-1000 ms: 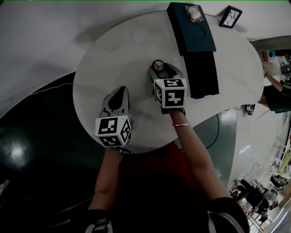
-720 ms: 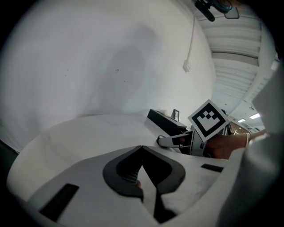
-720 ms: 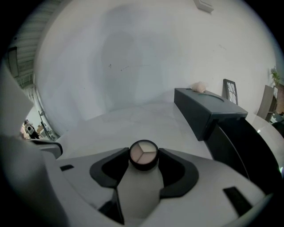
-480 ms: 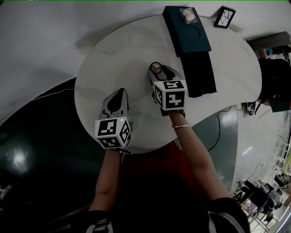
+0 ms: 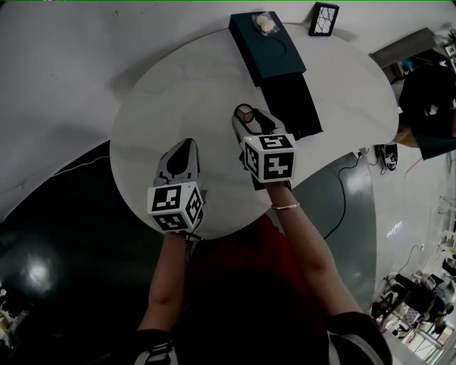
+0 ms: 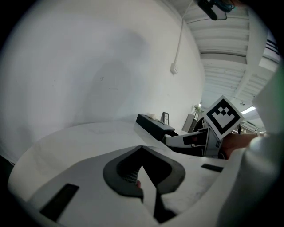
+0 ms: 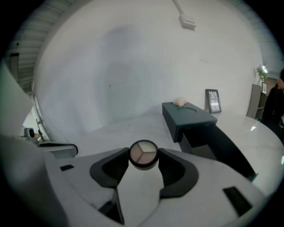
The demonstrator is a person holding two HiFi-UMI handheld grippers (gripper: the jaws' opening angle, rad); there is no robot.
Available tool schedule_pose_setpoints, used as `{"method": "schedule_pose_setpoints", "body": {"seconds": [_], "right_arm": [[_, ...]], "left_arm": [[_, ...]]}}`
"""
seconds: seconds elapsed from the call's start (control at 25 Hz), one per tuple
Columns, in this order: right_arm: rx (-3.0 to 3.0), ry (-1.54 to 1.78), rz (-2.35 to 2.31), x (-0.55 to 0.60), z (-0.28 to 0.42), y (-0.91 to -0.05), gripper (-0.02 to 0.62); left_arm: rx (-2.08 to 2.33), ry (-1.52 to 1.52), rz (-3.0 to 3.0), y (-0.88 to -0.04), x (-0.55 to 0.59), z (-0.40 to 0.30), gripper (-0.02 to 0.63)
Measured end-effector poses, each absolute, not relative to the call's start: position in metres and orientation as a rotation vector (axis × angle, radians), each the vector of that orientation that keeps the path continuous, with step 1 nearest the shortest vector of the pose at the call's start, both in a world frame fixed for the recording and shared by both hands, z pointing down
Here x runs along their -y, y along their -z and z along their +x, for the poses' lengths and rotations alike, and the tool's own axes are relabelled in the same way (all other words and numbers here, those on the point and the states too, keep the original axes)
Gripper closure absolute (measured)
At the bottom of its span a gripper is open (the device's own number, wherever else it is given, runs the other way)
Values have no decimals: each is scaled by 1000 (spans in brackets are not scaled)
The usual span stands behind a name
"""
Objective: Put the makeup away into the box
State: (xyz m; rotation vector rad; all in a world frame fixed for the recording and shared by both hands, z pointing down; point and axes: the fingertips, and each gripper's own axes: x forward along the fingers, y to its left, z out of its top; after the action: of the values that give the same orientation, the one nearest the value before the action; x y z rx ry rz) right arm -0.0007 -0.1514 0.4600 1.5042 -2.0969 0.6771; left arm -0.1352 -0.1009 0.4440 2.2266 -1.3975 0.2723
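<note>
A small round makeup compact [image 7: 143, 154] with pale powder in three sections sits between the pads of my right gripper [image 7: 143, 156], which is shut on it. In the head view the compact [image 5: 246, 112] is over the middle of the white table [image 5: 178, 85]. The dark teal box [image 5: 267, 43] lies at the table's far right, its black drawer [image 5: 292, 107] pulled out towards me, just right of the right gripper [image 5: 247, 115]. My left gripper [image 5: 187, 147] hovers to the left, jaws shut [image 6: 141, 148] with nothing in them.
A small pale object [image 5: 265, 25] rests on top of the box, and a little picture frame [image 5: 324, 19] stands behind it. A person [image 5: 427, 107] stands beyond the table's right edge. Dark floor [image 5: 57, 214] lies off the table's left edge.
The right gripper has risen slightly with the compact between its pads. The head view has swung, so the box and frame now sit further left. The left gripper has barely moved.
</note>
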Motion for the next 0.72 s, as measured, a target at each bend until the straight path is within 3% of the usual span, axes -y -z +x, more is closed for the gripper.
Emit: {"method": "schedule_pose_setpoints", "body": {"seconds": [0.72], "right_arm": [[2007,-624,1706,130,112,-416,374]], "left_arm": [[1280,-298,2380,-419,105,-62,584]]}}
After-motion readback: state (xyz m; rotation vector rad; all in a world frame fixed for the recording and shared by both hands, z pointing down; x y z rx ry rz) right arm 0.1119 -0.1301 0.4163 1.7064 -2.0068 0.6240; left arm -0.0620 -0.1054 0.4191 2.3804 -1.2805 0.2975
